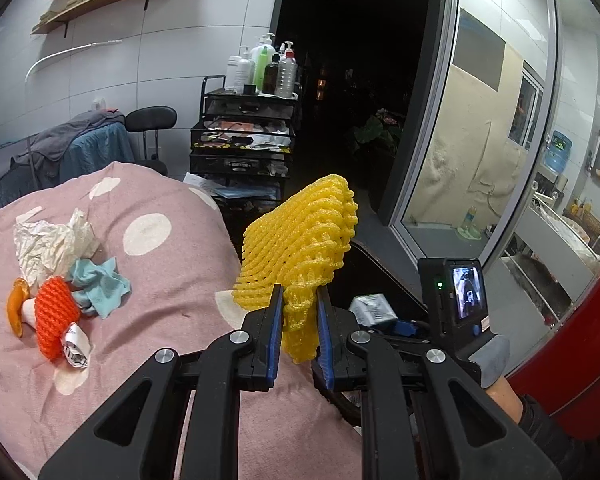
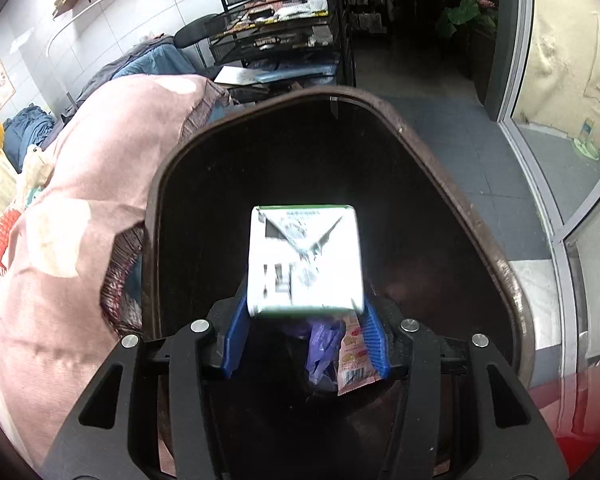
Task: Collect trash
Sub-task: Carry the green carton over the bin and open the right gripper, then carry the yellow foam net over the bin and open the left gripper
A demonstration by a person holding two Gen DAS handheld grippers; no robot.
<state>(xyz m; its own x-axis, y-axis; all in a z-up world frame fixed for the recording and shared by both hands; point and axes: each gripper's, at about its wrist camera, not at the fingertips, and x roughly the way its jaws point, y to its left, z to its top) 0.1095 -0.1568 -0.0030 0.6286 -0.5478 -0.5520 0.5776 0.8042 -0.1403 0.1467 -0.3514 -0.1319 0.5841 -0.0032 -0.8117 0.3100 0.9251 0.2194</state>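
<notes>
Left hand-held gripper [image 1: 298, 312]: your jaws are pinching the lower end of a yellow foam net [image 1: 300, 240], which stands up above the fingertips in the middle of the left wrist view, lifted off the bed.

Right hand-held gripper [image 2: 304, 320]: your blue pads flank a small white carton [image 2: 305, 260] at centre frame; the carton is blurred, so you cannot tell whether the pads grip it or have let go.

Bin: the dark trash bin [image 2: 400, 128] fills the middle of the right wrist view, directly under the carton; a purple wrapper [image 2: 320, 348] and a pink snack packet [image 2: 354, 356] lie inside it, low in the frame.

Step in hand: you appear to be dropping the carton into the bin while the net waits in the other hand.

Still to collect: at the left of the left wrist view, on the pink spotted bedcover [image 1: 172, 272], lie crumpled white paper [image 1: 48, 246], a teal cloth scrap [image 1: 100, 284], an orange foam net [image 1: 56, 318] and an orange peel [image 1: 16, 308].

Next move: judged from here, bring the yellow net rightward over the rim, then spread the jaws.
</notes>
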